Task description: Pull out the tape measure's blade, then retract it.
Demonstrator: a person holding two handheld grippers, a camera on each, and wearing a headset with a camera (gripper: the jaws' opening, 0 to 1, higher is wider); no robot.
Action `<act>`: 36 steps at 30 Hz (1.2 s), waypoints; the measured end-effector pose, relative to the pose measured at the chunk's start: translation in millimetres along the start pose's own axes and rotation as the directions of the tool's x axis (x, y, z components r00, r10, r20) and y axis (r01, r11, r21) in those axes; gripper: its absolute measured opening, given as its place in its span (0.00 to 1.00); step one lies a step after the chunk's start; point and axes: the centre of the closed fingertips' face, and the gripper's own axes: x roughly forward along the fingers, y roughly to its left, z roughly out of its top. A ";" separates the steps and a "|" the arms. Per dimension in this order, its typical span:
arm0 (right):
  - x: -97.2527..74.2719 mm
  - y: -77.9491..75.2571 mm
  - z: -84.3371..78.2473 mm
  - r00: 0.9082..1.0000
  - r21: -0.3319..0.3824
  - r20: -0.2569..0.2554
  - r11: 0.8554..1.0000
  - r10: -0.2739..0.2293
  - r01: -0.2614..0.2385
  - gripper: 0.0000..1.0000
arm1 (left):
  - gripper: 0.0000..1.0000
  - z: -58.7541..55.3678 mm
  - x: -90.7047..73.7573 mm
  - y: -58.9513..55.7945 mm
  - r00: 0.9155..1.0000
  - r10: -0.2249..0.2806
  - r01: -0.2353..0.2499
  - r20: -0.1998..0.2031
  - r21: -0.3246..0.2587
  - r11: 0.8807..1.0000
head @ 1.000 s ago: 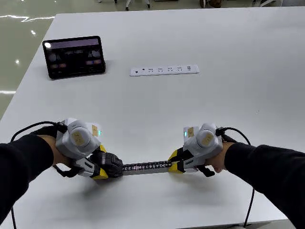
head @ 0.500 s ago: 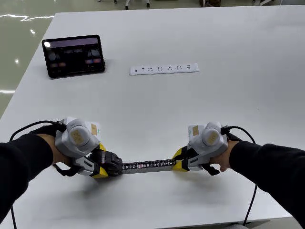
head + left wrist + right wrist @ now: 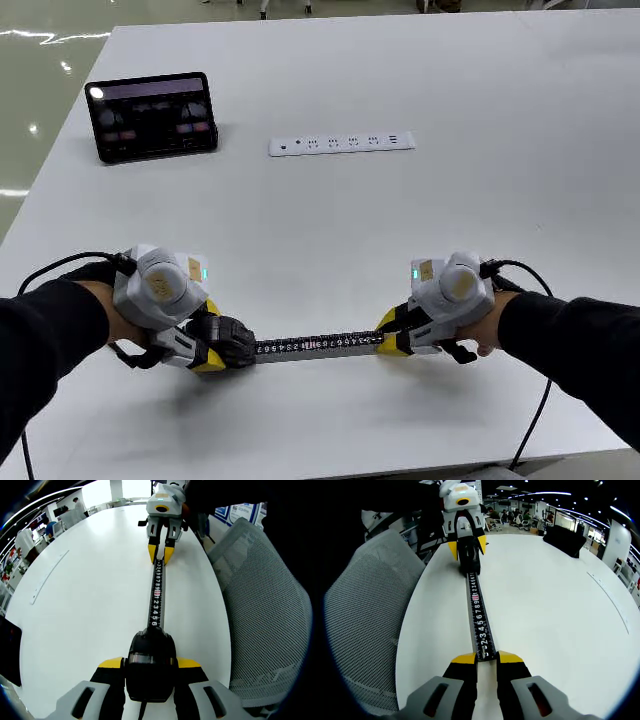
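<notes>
Head view: the black tape measure case (image 3: 230, 342) sits on the white table (image 3: 450, 220), well to the person's side of the power strip (image 3: 341, 144) and a little left of the strip's left end. The left gripper (image 3: 212, 338) is closed on it, with a yellow-tipped jaw pressed against each side of the case, as the left gripper view shows.

The blade (image 3: 320, 346) is drawn out of the case and runs rightward, roughly parallel to the power strip. It lies flat just above the tabletop with its printed numbers facing up. Its free end comes about level with the power strip's right end, again well on the person's side.

The right gripper (image 3: 388, 336) holds that end. In the right gripper view the two jaws stand narrow, pinched on the blade's tip just before the lowest numbers. The blade is straight and taut between the two grippers, which face each other along it.

A dark tablet (image 3: 152, 116) stands propped to the left of the power strip, a short way apart from it, with its screen lit. A black cable (image 3: 60, 266) trails from the left gripper across the table.

In the left gripper view a grey mesh chair (image 3: 265, 610) stands off the table's edge, on the opposite side of the blade from the power strip.
</notes>
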 end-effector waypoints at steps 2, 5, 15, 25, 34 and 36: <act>-1.0 -0.3 -1.1 1.000 0.004 0.001 1.000 -0.001 0.001 0.09 | 0.33 -0.2 -0.1 0.3 1.000 0.000 0.000 -0.001 0.001 1.000; -2.4 -0.9 -2.6 1.000 0.002 0.000 1.000 -0.004 0.004 0.09 | 0.33 -0.6 -0.1 0.6 1.000 0.001 -0.001 -0.001 0.000 1.000; -11.0 -4.9 -10.0 1.000 0.008 -0.002 1.000 -0.011 0.011 0.09 | 0.33 -0.9 -0.1 0.9 1.000 0.007 -0.007 -0.002 0.001 1.000; -16.2 -6.7 -15.7 1.000 0.016 0.002 1.000 -0.014 0.014 0.09 | 0.33 -1.0 0.6 2.1 1.000 0.006 -0.006 0.001 0.010 1.000; -20.1 -9.7 -21.1 1.000 0.034 0.009 0.999 -0.015 0.015 0.09 | 0.33 -1.6 1.2 4.2 1.000 0.000 0.000 0.004 0.001 1.000; -20.7 -10.5 -22.1 1.000 0.037 0.010 0.999 -0.016 0.016 0.09 | 0.33 -1.8 1.2 4.1 1.000 0.000 0.000 0.004 0.002 1.000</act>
